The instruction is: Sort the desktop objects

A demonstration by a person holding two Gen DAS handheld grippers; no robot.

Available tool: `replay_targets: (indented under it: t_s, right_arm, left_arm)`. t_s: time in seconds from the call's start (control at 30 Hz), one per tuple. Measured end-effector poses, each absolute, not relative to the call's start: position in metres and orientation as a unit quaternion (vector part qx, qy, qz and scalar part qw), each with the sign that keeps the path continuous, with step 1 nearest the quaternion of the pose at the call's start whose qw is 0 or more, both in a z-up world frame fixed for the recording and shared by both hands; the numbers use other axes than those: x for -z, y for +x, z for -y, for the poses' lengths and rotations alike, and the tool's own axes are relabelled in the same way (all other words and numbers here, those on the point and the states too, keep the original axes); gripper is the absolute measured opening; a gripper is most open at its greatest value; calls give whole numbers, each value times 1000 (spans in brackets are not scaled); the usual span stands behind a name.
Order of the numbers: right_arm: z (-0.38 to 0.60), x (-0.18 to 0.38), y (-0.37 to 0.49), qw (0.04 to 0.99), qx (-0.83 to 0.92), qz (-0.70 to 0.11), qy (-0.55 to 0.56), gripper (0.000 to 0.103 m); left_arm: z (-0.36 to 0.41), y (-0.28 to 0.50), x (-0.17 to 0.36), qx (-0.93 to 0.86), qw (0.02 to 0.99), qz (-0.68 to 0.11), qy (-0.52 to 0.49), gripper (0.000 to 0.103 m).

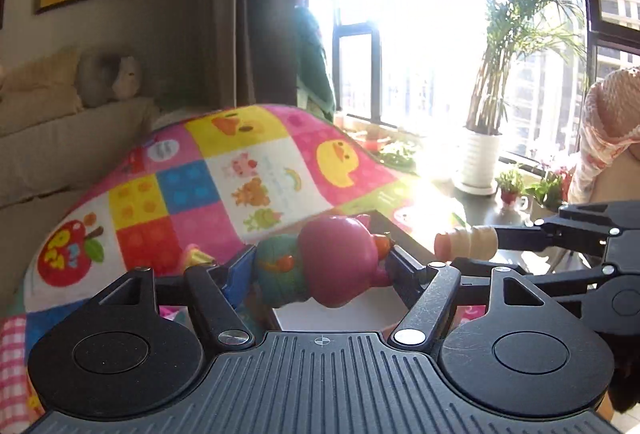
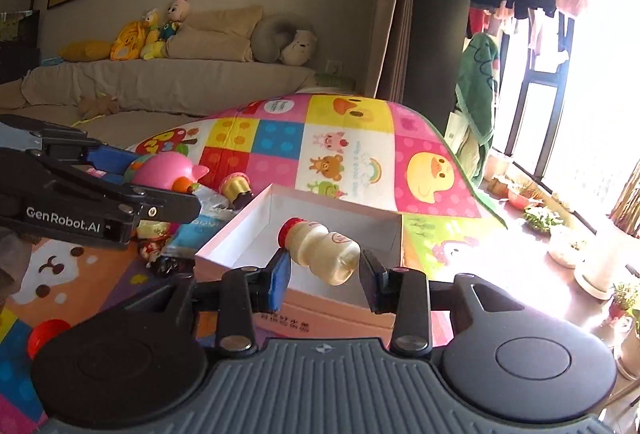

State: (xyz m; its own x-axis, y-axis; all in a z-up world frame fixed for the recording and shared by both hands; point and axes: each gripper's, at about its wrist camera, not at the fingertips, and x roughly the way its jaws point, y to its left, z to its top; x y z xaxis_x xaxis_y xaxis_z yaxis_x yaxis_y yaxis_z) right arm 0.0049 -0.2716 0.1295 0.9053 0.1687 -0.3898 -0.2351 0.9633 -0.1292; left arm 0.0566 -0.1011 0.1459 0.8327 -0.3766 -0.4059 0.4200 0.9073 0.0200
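My left gripper clamps the pink pig toy, "GenRobot.AI" on its side; my right gripper pinches the red-capped bottle over the box

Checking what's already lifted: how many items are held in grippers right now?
2: a pink toy in the left gripper, and a small drink bottle between the right gripper's fingers above the white box.

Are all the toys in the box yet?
Not yet. The white box looks empty inside. The left tool grips the pink pig toy; the right tool has the little drink bottle between its fingers above the box. Small figurines and a red cap lie on the mat.
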Motion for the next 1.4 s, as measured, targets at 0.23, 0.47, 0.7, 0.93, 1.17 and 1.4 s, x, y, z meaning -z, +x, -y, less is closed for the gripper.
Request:
replay_targets:
  t_s: [0.23,0.47,0.7,0.93,1.17,1.4]
  right_arm:
    - [291,-106,58,974,-49,-220,-40,55]
    - [300,-53,88,952,0,-306,-29,45]
    - [271,-51,89,953,-33,-293,-67,39]
    - [250,-57,80,948,-93,-277,-123,39]
    - [233,-125,91,939,-173,-292,-60,42]
    - [153,-155,168,904,-238,-355,-30,57]
  left_arm:
    - [71,78,-129,162,959,-231,19,95]
    - [38,24,-60,140,946,-286,58,96]
    - [1,-23,-35,133,934,-327,48,100]
    - [-2,-45,-20,151,920,-359,46,100]
    - [-2,-37,-8,128,922,-358,69,100]
    - [-18,9,-12,7,950,-309,42,100]
